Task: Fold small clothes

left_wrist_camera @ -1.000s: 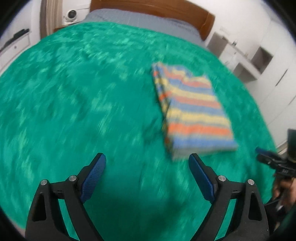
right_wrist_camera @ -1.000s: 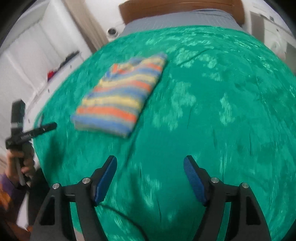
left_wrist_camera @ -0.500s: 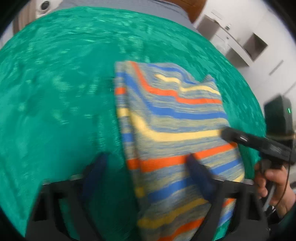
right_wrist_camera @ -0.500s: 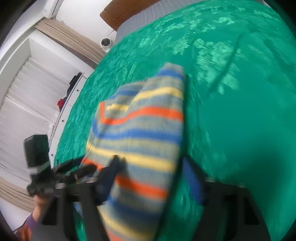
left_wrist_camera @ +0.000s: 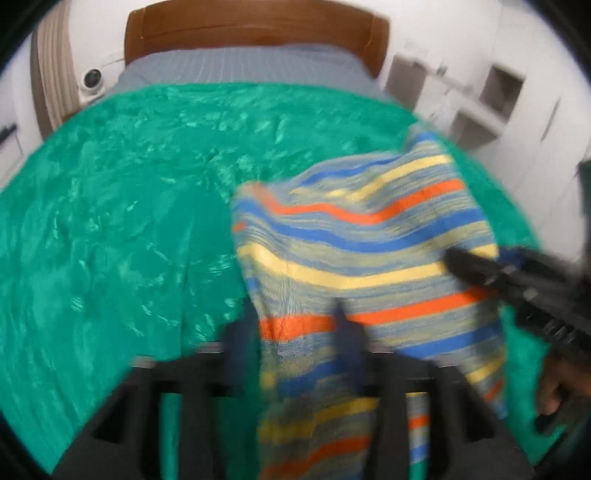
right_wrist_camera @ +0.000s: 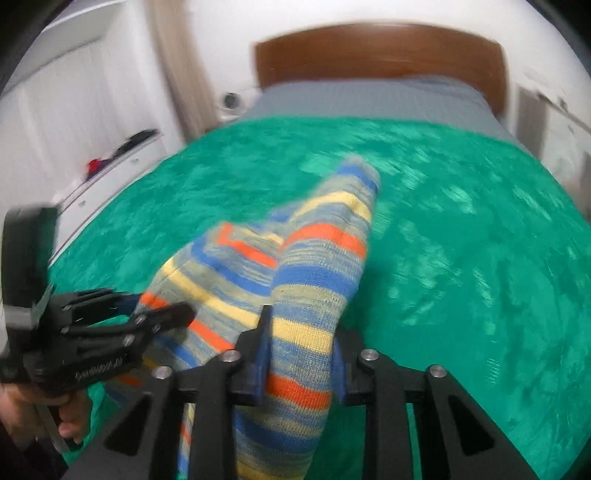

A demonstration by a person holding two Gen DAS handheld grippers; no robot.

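A folded knit garment with blue, yellow and orange stripes point(left_wrist_camera: 354, 258) is lifted off the green bedspread point(left_wrist_camera: 110, 221). My left gripper point(left_wrist_camera: 295, 343) is shut on its near left edge. My right gripper point(right_wrist_camera: 301, 354) is shut on its near right edge point(right_wrist_camera: 303, 332). The far end of the garment point(right_wrist_camera: 354, 177) still reaches toward the bedspread point(right_wrist_camera: 480, 240). Each gripper shows in the other's view: the right one point(left_wrist_camera: 517, 288) at the garment's right side, the left one point(right_wrist_camera: 110, 332) at its left side. Both views are motion-blurred.
A wooden headboard point(left_wrist_camera: 255, 33) and grey sheet point(left_wrist_camera: 243, 70) lie at the far end of the bed. White shelving point(left_wrist_camera: 480, 96) stands to the right. A white dresser point(right_wrist_camera: 103, 173) and curtain point(right_wrist_camera: 177, 66) stand to the left.
Both grippers went from open above the bedspread to the garment's near edge, closed on it and lifted it. The garment was flat and folded before; now it hangs raised between them.
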